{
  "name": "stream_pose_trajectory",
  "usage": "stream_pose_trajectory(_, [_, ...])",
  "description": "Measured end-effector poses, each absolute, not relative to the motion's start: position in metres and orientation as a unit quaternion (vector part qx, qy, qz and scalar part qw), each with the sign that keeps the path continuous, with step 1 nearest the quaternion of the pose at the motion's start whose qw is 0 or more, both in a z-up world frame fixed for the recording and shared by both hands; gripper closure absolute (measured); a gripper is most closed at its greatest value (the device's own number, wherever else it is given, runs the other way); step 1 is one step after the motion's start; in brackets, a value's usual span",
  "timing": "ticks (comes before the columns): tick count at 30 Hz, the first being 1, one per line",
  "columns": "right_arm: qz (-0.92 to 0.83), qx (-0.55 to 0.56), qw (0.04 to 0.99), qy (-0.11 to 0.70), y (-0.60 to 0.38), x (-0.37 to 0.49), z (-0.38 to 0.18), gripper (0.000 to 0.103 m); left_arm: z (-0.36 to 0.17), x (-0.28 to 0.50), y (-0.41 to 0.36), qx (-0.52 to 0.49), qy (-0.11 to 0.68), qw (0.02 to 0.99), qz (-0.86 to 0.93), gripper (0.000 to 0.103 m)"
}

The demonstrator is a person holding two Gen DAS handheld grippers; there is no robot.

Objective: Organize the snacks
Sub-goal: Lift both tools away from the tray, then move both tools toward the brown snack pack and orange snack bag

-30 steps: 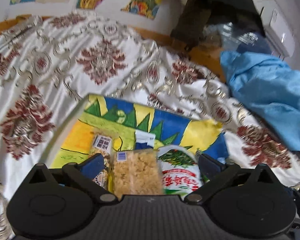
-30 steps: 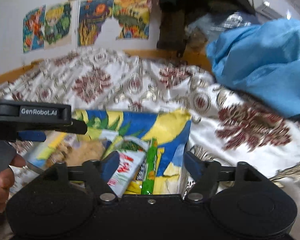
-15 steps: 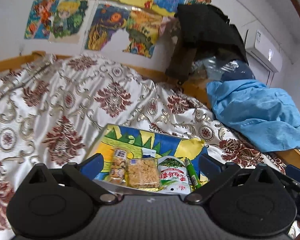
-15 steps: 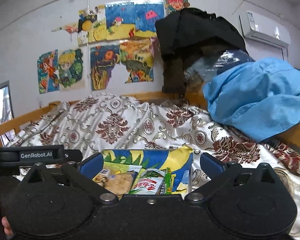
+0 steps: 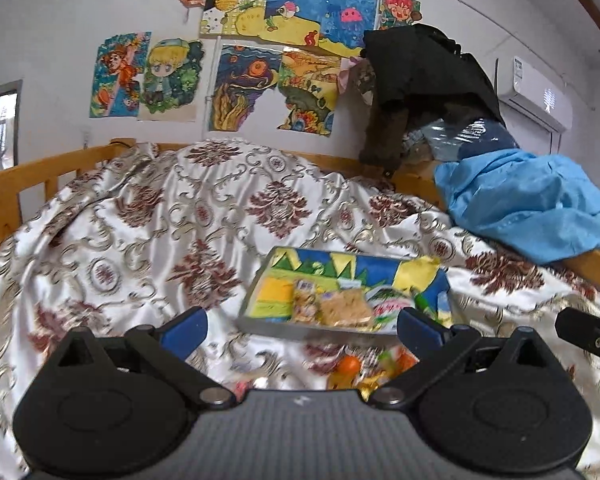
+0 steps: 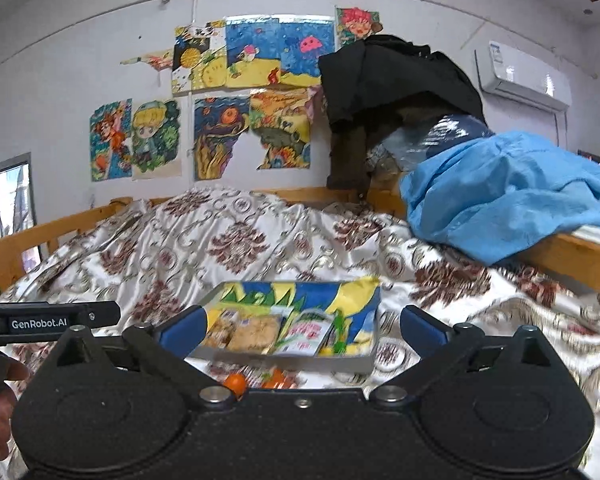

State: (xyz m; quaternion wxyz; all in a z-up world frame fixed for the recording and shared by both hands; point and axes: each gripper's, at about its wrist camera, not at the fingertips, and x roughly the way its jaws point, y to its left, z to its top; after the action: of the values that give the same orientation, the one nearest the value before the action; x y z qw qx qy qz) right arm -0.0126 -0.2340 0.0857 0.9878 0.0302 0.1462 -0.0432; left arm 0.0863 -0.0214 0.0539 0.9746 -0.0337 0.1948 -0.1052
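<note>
A shallow tray with a colourful drawing inside lies on the patterned bedspread. In it lie in a row a small biscuit packet, a clear pack of puffed rice cake, a white and green packet and a green stick. Loose orange snacks lie on the spread in front of the tray. My left gripper is open and empty, back from the tray. My right gripper is open and empty too.
The bedspread covers a bed with a wooden rail. A blue blanket is piled at the right. A dark coat hangs on the wall with drawings. The left gripper's body shows at the right view's left edge.
Both grippers have pulled back and tilted up from the tray. The tray now looks smaller and farther off, and the loose orange snacks in front of it have come into view.
</note>
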Motion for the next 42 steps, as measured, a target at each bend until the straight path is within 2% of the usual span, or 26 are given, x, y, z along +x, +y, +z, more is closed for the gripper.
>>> stream_pose_trajectory(9, [-0.047, 0.035, 0.983, 0.173, -0.214, -0.046, 0.070, 0.001, 0.028, 0.052, -0.004, 0.007, 0.240, 0.965, -0.105, 0.000])
stream_pose_trajectory(15, [-0.046, 0.031, 0.980, 0.193, -0.210, -0.058, 0.057, 0.001, 0.017, 0.042, 0.006, -0.011, 0.263, 0.960, -0.092, 0.000])
stream_pose_trajectory(42, [-0.040, 0.038, 0.968, 0.245, -0.214, -0.049, 0.025, 0.001, -0.006, 0.046, 0.005, 0.015, 0.291, 0.953, -0.083, 0.000])
